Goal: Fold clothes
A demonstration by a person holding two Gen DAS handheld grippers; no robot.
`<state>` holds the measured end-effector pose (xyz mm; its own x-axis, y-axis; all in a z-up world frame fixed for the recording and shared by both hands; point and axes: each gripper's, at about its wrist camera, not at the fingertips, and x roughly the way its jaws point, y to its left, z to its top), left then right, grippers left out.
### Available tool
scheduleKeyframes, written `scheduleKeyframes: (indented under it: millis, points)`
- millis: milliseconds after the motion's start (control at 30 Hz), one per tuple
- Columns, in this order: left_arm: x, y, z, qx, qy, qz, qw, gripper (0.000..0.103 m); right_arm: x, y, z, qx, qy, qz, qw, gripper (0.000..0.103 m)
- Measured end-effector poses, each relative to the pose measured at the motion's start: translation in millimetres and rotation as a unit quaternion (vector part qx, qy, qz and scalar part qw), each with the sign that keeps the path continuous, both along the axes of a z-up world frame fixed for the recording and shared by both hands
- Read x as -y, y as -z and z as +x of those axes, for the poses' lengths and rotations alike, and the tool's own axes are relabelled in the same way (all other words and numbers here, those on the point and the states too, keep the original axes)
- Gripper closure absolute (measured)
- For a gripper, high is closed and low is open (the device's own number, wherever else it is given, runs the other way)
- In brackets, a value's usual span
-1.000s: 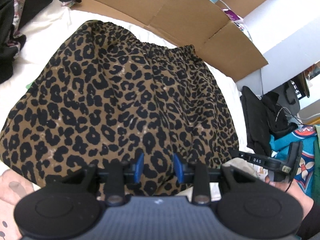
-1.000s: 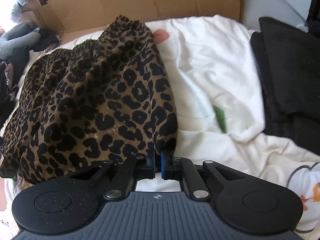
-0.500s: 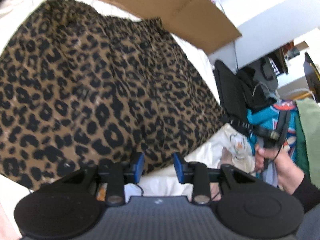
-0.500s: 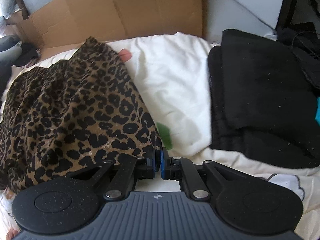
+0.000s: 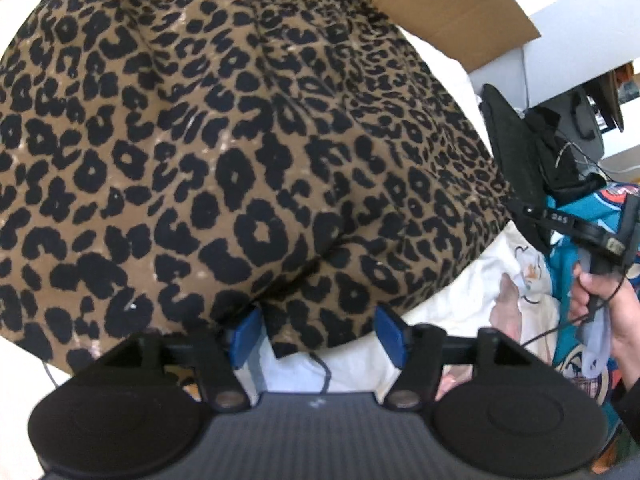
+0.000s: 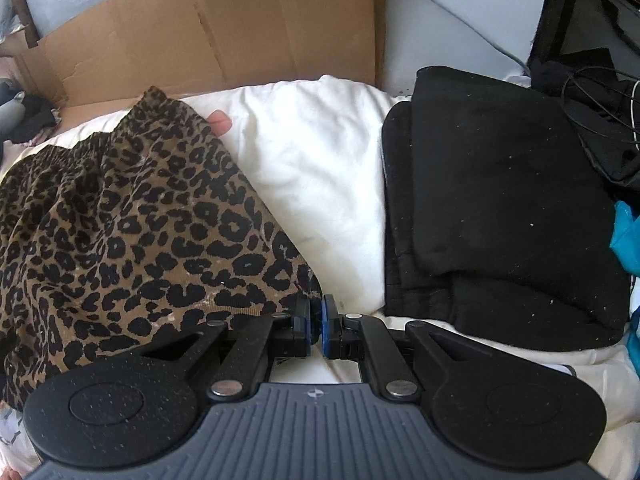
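Observation:
A leopard-print skirt [image 5: 240,140] lies spread on white bedding and fills most of the left wrist view. Its gathered waistband is at the far edge and its hem is near me. My left gripper [image 5: 318,334] is open, with the hem hanging between its blue pads. In the right wrist view the skirt [image 6: 132,224] lies at the left. My right gripper [image 6: 316,322] is shut on the skirt's near right corner. The right gripper also shows at the right edge of the left wrist view [image 5: 576,232], held by a hand.
A folded black garment [image 6: 500,208] lies on the white bedding [image 6: 320,168] to the right of the skirt. Flattened cardboard [image 6: 224,28] stands behind the bed. Dark clothes and cables [image 6: 600,112] pile at the far right, with teal fabric [image 5: 560,264] beside them.
The left gripper has moved in to the skirt's hem and opened wider. The right gripper, still shut on the corner, has pulled it right and nearer, flattening the skirt.

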<state>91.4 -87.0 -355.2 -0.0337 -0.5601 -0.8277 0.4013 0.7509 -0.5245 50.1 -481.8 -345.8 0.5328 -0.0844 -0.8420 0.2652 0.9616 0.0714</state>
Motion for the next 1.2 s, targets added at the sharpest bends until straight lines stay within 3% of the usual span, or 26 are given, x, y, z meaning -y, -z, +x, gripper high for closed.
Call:
scheduleKeyframes:
  millis: [133,267,300,333,367,433,767,833,900,967,1033,1100,1167,1200]
  points:
    - [1.3,9.3,-0.8,-0.010,-0.010,0.001,0.9999,0.042,2.4,2.1,1.3,-0.001,0.006,0.000,1.000,0.100]
    - [0.9,9.9,-0.7,-0.022,-0.010,-0.005,0.9997,0.084,8.5,6.8,-0.5,0.002,0.018,0.031,0.999,0.097]
    - [0.5,10.0,-0.8,-0.028,-0.008,-0.009,0.9995,0.084,10.2,8.0,-1.0,0.003,0.021,0.039,0.999,0.094]
    - [-1.5,8.7,-1.3,-0.033,-0.006,-0.015,0.9993,0.084,11.9,9.2,-1.6,0.004,0.024,0.048,0.999,0.083]
    - [-2.8,7.2,-2.2,-0.038,-0.005,-0.022,0.9990,0.085,13.5,11.1,-2.0,0.005,0.027,0.056,0.998,0.064]
    - [-4.8,4.2,-4.3,-0.047,-0.001,-0.037,0.9982,0.086,16.2,16.7,-2.3,0.005,0.035,0.069,0.997,0.045]
    - [-5.2,4.1,-18.9,-0.088,0.029,-0.069,0.9933,0.087,30.0,44.8,-4.0,0.004,0.077,0.135,0.988,0.042]
    - [2.5,6.3,-23.2,-0.100,0.044,-0.074,0.9912,0.090,30.5,47.1,-2.2,0.009,0.081,0.146,0.986,0.045]
    - [12.0,9.3,-26.6,-0.111,0.062,-0.072,0.9893,0.094,30.1,47.0,-0.2,0.012,0.084,0.151,0.985,0.055]
    - [13.7,10.0,-28.9,-0.110,0.072,-0.060,0.9895,0.092,31.3,46.2,1.9,0.009,0.083,0.153,0.985,0.089]
    - [11.6,7.0,-27.5,-0.104,0.073,-0.053,0.9905,0.080,34.4,44.4,2.0,0.011,0.083,0.163,0.983,0.094]
    - [4.3,0.3,-22.3,-0.093,0.067,-0.056,0.9919,0.055,33.6,39.4,1.5,0.016,0.080,0.161,0.984,0.097]
    - [-3.5,-6.5,-16.4,-0.084,0.059,-0.060,0.9930,0.043,32.8,34.2,0.6,0.021,0.079,0.156,0.984,0.098]
    - [-7.8,-9.3,-12.4,-0.082,0.054,-0.063,0.9932,0.042,32.7,31.8,0.1,0.023,0.078,0.154,0.985,0.098]
